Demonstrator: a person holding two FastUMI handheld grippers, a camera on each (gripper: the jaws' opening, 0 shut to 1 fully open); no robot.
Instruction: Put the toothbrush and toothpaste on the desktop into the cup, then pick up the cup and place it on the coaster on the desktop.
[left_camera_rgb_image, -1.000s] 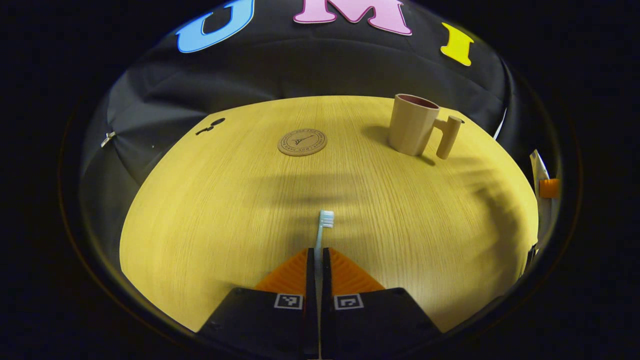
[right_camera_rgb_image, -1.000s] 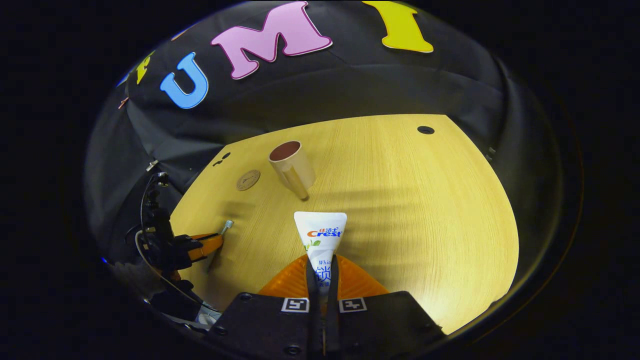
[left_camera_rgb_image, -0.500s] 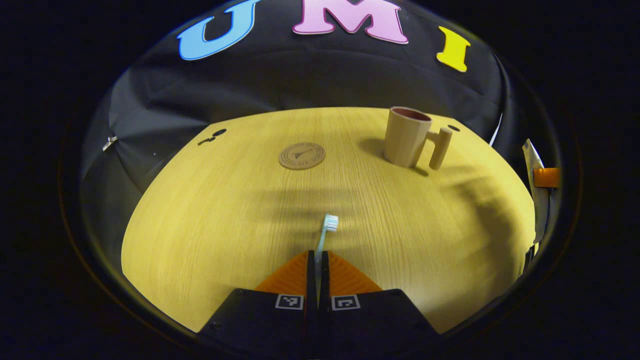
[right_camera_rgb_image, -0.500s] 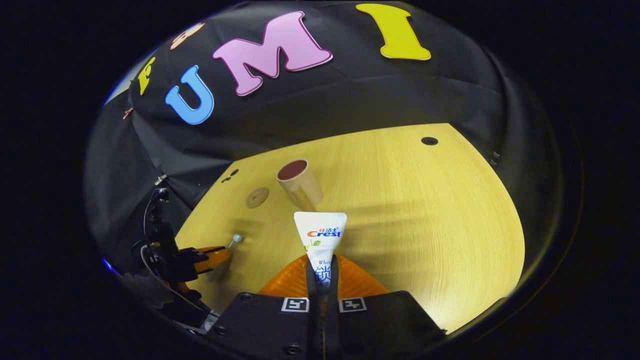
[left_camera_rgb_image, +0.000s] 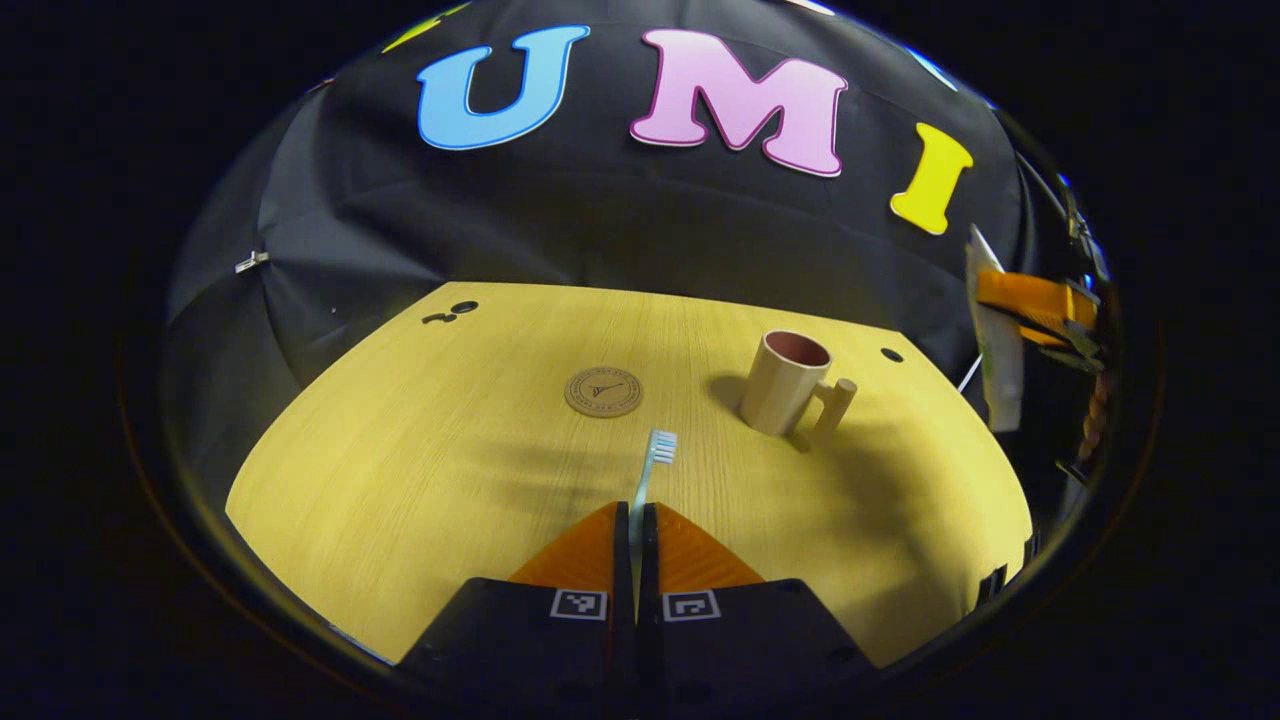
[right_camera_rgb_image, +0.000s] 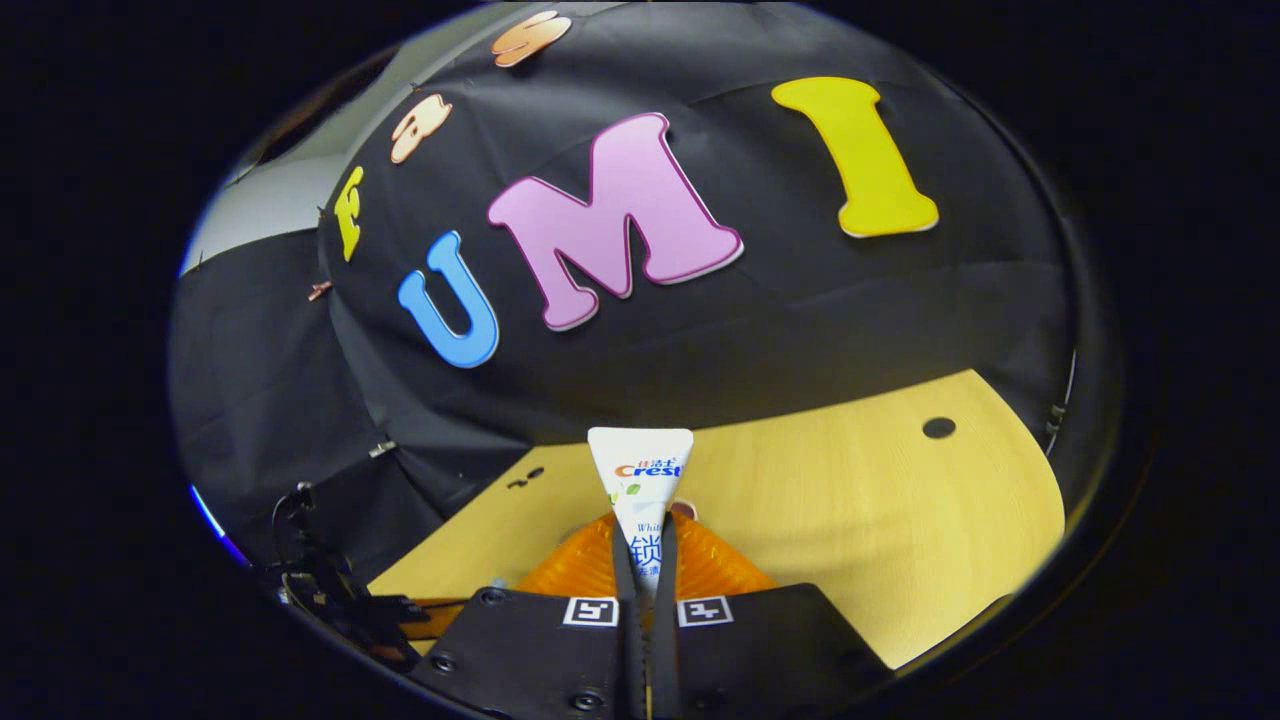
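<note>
My left gripper (left_camera_rgb_image: 636, 512) is shut on a pale blue toothbrush (left_camera_rgb_image: 650, 468), whose bristle head points forward over the wooden desk (left_camera_rgb_image: 420, 460). Beyond it stand a round coaster (left_camera_rgb_image: 603, 391) and, to its right, a beige cup (left_camera_rgb_image: 783, 383) with a side handle, upright. My right gripper (right_camera_rgb_image: 645, 530) is shut on a white toothpaste tube (right_camera_rgb_image: 640, 478), flat end forward, held high above the desk. The cup's rim (right_camera_rgb_image: 684, 509) peeks out just behind the tube. In the left gripper view the right gripper (left_camera_rgb_image: 1035, 300) hangs at the far right with the tube (left_camera_rgb_image: 995, 340).
The desk (right_camera_rgb_image: 850, 500) has a round cable hole (right_camera_rgb_image: 938, 428) at its far right and a small dark cutout (left_camera_rgb_image: 452, 311) at its far left. Black cloth walls close in the back. The left gripper (right_camera_rgb_image: 385, 607) shows low at the left of the right gripper view.
Both grippers have risen and tilted up with their loads. The cup and coaster now look smaller and lower in the left gripper view; the cup has slid behind the tube in the right.
</note>
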